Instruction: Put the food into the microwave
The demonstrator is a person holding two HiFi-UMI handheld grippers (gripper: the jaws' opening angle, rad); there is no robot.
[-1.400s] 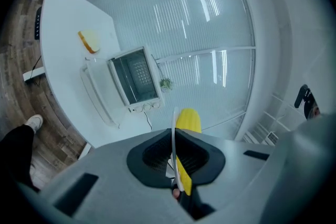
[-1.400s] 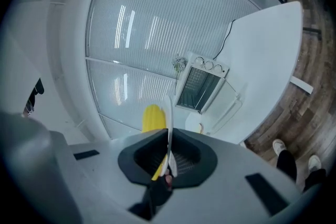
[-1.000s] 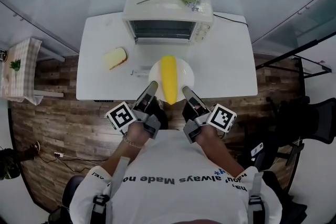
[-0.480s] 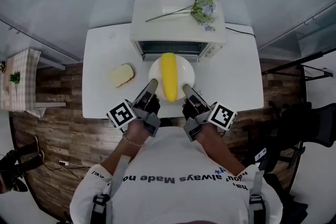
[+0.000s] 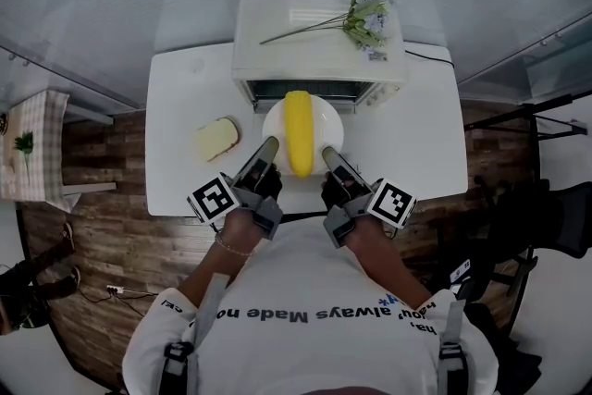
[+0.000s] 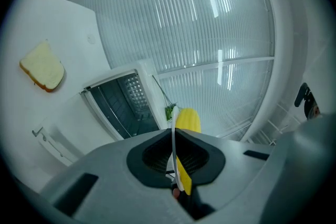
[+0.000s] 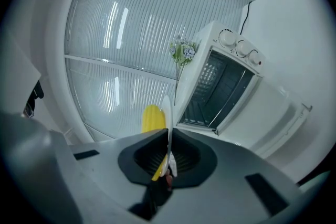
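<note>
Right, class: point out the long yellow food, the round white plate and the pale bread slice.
long yellow food (image 5: 298, 132), head view, middle of its length
round white plate (image 5: 275, 130), head view, bare left side
pale bread slice (image 5: 218, 138), head view, top face

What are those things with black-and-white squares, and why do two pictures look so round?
A person holds two pinching tools; the squared cubes are part of them. The left hand-held gripper and the right hand-held gripper each pinch the rim of a white plate carrying a yellow corn cob. One picture is from a camera on the person's head, looking down. The round ones are from cameras riding on each tool. On the table are an open microwave, flowers on top, and a bread slice.
</note>
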